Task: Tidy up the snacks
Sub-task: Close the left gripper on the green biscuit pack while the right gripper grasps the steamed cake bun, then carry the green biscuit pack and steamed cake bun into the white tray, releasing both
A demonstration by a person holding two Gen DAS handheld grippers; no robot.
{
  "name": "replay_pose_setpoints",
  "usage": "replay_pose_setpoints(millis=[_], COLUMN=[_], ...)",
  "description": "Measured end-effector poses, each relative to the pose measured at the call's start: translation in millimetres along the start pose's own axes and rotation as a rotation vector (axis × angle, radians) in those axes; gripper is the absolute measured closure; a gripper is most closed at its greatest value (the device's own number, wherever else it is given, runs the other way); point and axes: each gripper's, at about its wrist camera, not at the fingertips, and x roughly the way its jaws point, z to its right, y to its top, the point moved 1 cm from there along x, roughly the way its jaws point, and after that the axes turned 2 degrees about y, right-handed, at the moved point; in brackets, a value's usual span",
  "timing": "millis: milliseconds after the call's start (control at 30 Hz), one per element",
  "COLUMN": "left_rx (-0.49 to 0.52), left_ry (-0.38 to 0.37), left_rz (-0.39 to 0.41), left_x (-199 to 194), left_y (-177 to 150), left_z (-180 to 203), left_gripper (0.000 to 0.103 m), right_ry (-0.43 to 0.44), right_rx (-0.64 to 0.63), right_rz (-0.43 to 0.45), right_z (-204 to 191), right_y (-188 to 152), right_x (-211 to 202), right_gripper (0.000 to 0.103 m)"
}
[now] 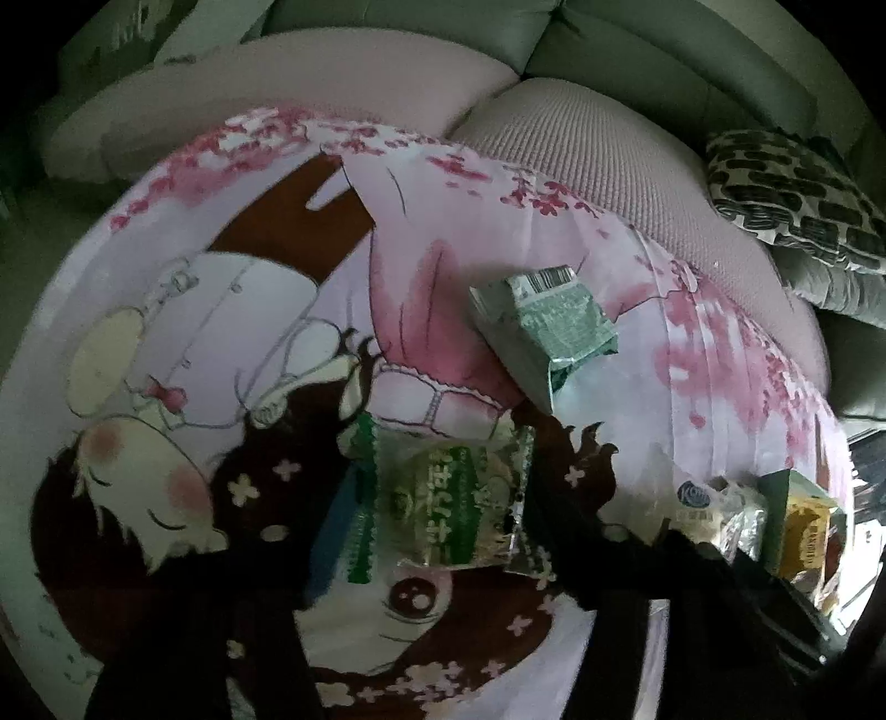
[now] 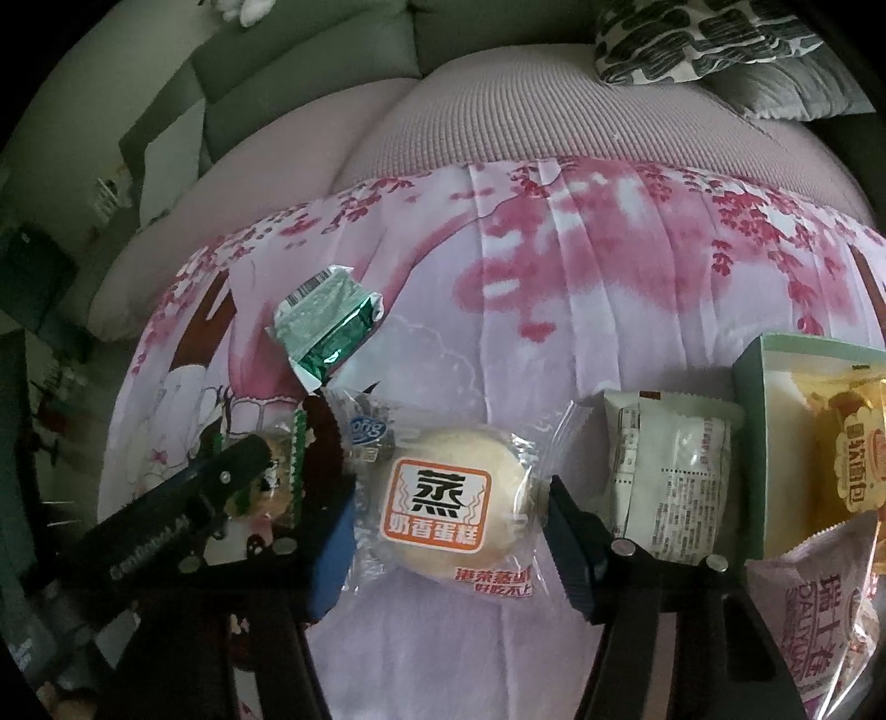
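Note:
In the left wrist view a clear snack packet with green crimped ends lies flat on the printed cloth. It sits between the fingers of my left gripper, which stands open, its pads beside the packet's ends. In the right wrist view my right gripper is shut on a steamed cake packet with an orange label, and both pads touch the wrapper's side edges. The left gripper's finger shows just left of it, over the green-edged packet.
A green foil packet lies further back on the cloth. To the right are a white packet, a pale green box holding a yellow bread packet, and a pink packet. Sofa cushions and a patterned pillow lie behind.

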Motion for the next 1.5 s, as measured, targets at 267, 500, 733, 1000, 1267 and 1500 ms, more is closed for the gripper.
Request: replay_pose_setpoints(millis=[267,500,733,1000,1267,1500], left_rx=[0.055,0.117,0.108,0.051,0.063,0.112], left_ry=[0.054,0.126,0.12,0.069,0.018,-0.005], left_rz=[-0.027,-0.01,0.011,0.071,0.163,0.223], left_x=[18,27,21,-7,-46,-68], left_y=[-3,-4,-1,0,3,0], left_z=[12,25,28,19,31,55], left_gripper=[0.035,0.032,0.045,0.046,0.046,0.046], right_ry=[0.016,0.011,0.02,0.074,0.09,-0.008], right_rx=[0.026,0.029,0.031,0.037,0.06,0.125], right_rz=[0.009,0.015,0.02,0.044,0.146,0.208], right_z=[5,6,4,0,2,32], right_y=[-12,-17,-19,-22,-22,-22], right_x=[-5,-7,-10,-24,-73,-113], right_gripper=[0.038,0.038,0.038,0.039,0.039,0.039])
